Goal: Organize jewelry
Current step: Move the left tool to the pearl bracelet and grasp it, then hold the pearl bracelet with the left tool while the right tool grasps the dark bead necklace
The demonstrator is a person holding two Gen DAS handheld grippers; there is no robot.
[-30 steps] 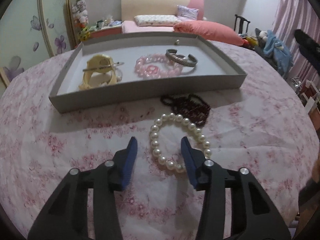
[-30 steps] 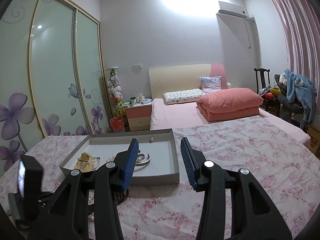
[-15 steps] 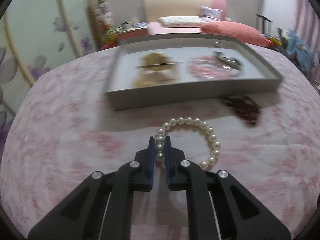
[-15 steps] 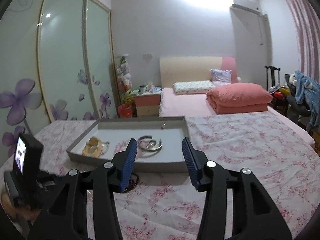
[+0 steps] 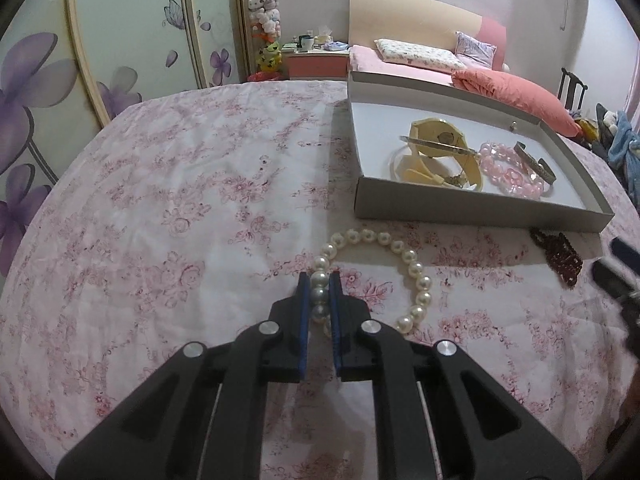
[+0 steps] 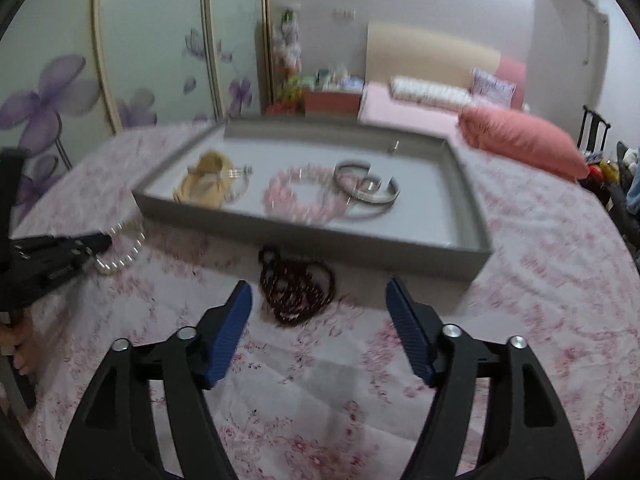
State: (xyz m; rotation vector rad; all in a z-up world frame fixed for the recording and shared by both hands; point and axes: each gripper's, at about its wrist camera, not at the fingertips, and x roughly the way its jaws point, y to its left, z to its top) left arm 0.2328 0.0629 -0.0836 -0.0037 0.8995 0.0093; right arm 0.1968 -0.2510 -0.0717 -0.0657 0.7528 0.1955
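My left gripper (image 5: pixel 319 280) is shut on the white pearl bracelet (image 5: pixel 416 269), which lies on the floral cloth in front of the grey tray (image 5: pixel 460 208). The bracelet also shows in the right wrist view (image 6: pixel 124 254), beside the left gripper (image 6: pixel 100 242). The tray (image 6: pixel 320 236) holds a cream watch (image 5: pixel 438 148), a pink bead bracelet (image 5: pixel 508 170) and silver bangles (image 6: pixel 366 188). A dark red bead necklace (image 6: pixel 294 284) lies on the cloth in front of the tray. My right gripper (image 6: pixel 318 304) is open and empty, just short of the necklace.
The floral cloth (image 5: pixel 180 208) covers the round table. A bed with a pink pillow (image 6: pixel 520 140), a nightstand (image 6: pixel 332 100) and sliding wardrobe doors (image 5: pixel 120 40) stand behind. A chair with clothes (image 5: pixel 616 136) is at the far right.
My left gripper closed on the pearl bracelet and swung left, so the tray now lies to its right. My right gripper dropped down toward the dark red necklace, still open.
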